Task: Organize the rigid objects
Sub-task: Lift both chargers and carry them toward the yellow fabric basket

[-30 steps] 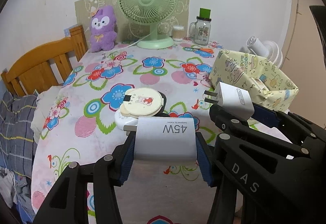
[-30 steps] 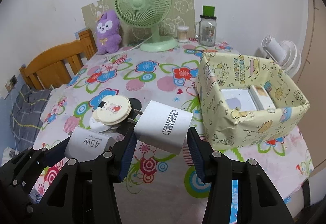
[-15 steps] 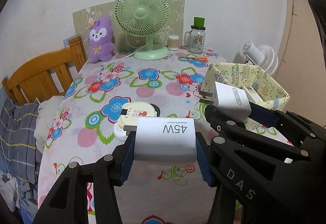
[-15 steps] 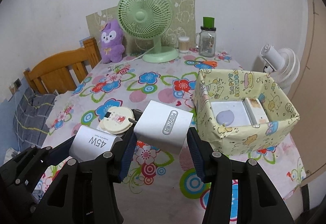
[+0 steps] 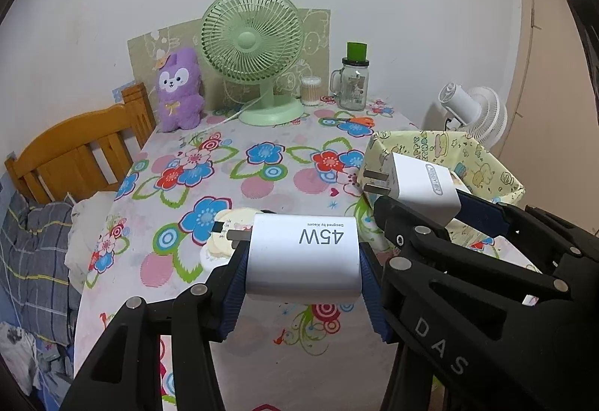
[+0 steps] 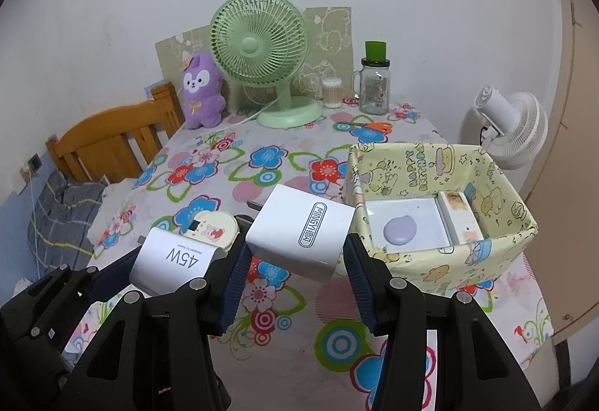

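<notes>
Both tools are loaded and held above the table (image 6: 299, 343). The left gripper (image 5: 301, 263) is clamped on the white 45W charger (image 5: 303, 255), its blue pads pressing the two side faces and the plug prongs pointing away to the left. The right gripper (image 6: 295, 257) is clamped on the white MINGYIHUI charger (image 6: 301, 237), which sits tilted between the pads with its prongs pointing up and away. Neither charger touches the floral cloth; both hang in the air just beside one another, short of the yellow patterned box (image 6: 498, 253) on the right of the table. The box already holds a white flat item with a lilac blob (image 6: 402, 227) and a narrow white block (image 6: 460, 220) beside it, so part of the sorting appears done. Left to do, by my reading: carry both chargers over the near wall of the box and release them inside, where free floor is limited to the front strip and any room on top of the flat item. A round cream compact (image 6: 213, 229) stacked on a white disc remains on the cloth behind the chargers and probably also awaits sorting. The orange scissors (image 6: 378, 127) lie further back, near the green fan (image 6: 262, 48) and the glass jar mug (image 6: 374, 85); whether these belong to the job cannot be told
</notes>
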